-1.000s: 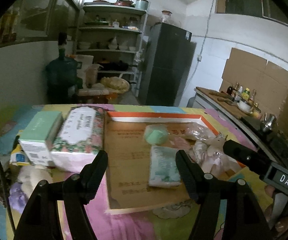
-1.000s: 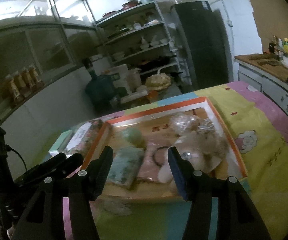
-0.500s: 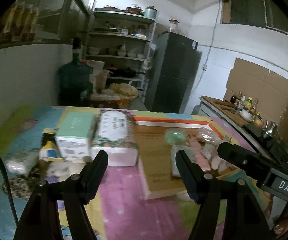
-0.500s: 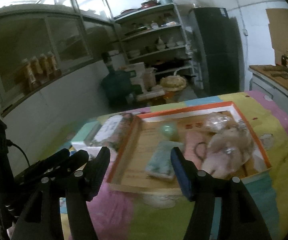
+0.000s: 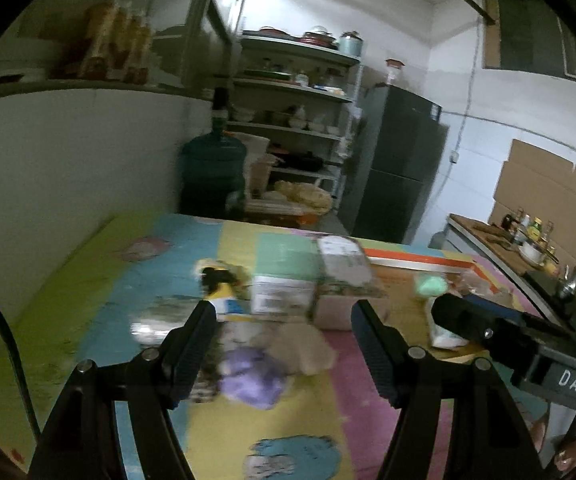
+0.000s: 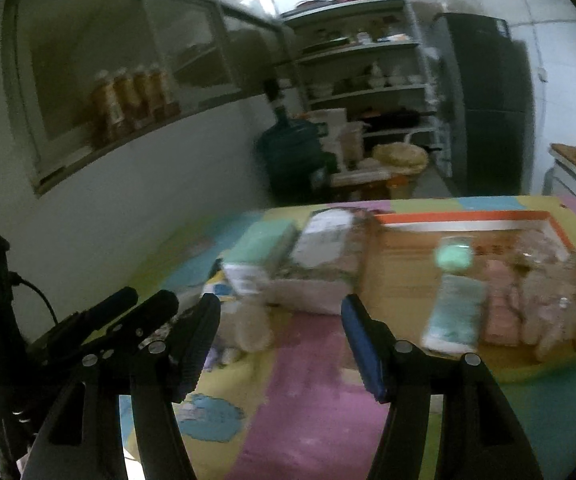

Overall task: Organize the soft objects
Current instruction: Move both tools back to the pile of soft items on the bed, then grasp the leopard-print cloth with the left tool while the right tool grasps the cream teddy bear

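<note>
My left gripper (image 5: 284, 344) is open, with nothing held, over the colourful mat. Just beyond its fingertips lie a purple soft thing (image 5: 252, 376) and a beige plush (image 5: 303, 344). My right gripper (image 6: 282, 340) is also open and empty above a pink patch of the mat, with the beige plush (image 6: 248, 324) near its left finger. To the right, a cardboard tray with an orange rim (image 6: 527, 216) holds a green ball (image 6: 453, 256), a teal packet (image 6: 455, 316), a pink item (image 6: 499, 308) and a pale plush (image 6: 551, 308). The picture is blurred.
A mint-green box (image 5: 288, 276) and a floral tissue pack (image 5: 343, 276) stand side by side left of the tray. A yellow and black item (image 5: 218, 280) and a silvery packet (image 5: 156, 320) lie further left. Behind the table are a water jug (image 5: 212, 176), shelves and a dark fridge (image 5: 399, 168).
Both views have swung left: the tray has slid to the right of the pictures, and the loose soft things left of it have come in front of the left gripper. Both grippers stay open.
</note>
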{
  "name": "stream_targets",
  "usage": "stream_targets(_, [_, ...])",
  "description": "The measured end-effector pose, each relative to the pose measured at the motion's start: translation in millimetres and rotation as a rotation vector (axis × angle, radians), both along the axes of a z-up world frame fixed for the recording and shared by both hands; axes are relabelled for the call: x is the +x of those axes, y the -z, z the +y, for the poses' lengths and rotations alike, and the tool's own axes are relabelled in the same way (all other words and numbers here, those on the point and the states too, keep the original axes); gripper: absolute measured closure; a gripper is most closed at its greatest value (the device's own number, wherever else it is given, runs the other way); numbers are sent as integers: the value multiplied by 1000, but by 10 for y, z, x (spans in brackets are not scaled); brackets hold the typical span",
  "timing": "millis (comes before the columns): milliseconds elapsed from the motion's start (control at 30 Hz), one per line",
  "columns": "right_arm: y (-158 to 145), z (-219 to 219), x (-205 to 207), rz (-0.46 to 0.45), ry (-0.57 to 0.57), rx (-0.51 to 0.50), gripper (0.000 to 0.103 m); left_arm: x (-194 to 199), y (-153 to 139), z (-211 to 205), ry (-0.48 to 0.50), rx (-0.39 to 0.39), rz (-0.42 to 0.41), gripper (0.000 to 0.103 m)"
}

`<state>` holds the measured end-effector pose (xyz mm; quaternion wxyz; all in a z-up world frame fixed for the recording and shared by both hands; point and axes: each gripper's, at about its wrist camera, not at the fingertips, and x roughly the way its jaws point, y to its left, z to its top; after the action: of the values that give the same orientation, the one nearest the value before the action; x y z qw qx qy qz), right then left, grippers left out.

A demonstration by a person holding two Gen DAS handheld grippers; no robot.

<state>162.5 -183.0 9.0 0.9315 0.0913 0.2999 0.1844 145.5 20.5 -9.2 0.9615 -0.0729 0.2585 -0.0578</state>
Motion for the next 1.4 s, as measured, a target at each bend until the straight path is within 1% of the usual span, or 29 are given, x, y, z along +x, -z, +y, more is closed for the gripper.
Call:
stream_targets(100, [22, 229, 27, 6, -29, -7, 38, -15, 1, 164, -24, 2, 2, 33])
stream_targets(300, [35, 516, 72, 10, -50, -13, 38, -41, 40, 464, -54, -3, 5, 33])
stream_targets(433, [73, 633, 85, 14, -60, -34, 38, -39, 88, 738, -89, -33, 17, 33])
stream_targets(533, [164, 672, 131, 35, -55, -52, 38, -21, 145, 900, -109, -55, 31, 33])
stream_targets(667, [343, 736, 227, 87, -55, -70, 38, -1, 261, 1041, -119, -78, 54, 33])
stream_targets(900, [632, 841, 359, 159, -56, -78, 38, 36, 514, 1076, -96, -109, 118, 33])
stream_targets(1133, [832, 855, 336, 213, -65, -63, 38, 147, 749, 1018, -57, -130, 182, 33])
stream_targets(1400, [937, 832, 384, 243, -76, -36, 38, 335, 900, 912, -39, -114, 239, 33])
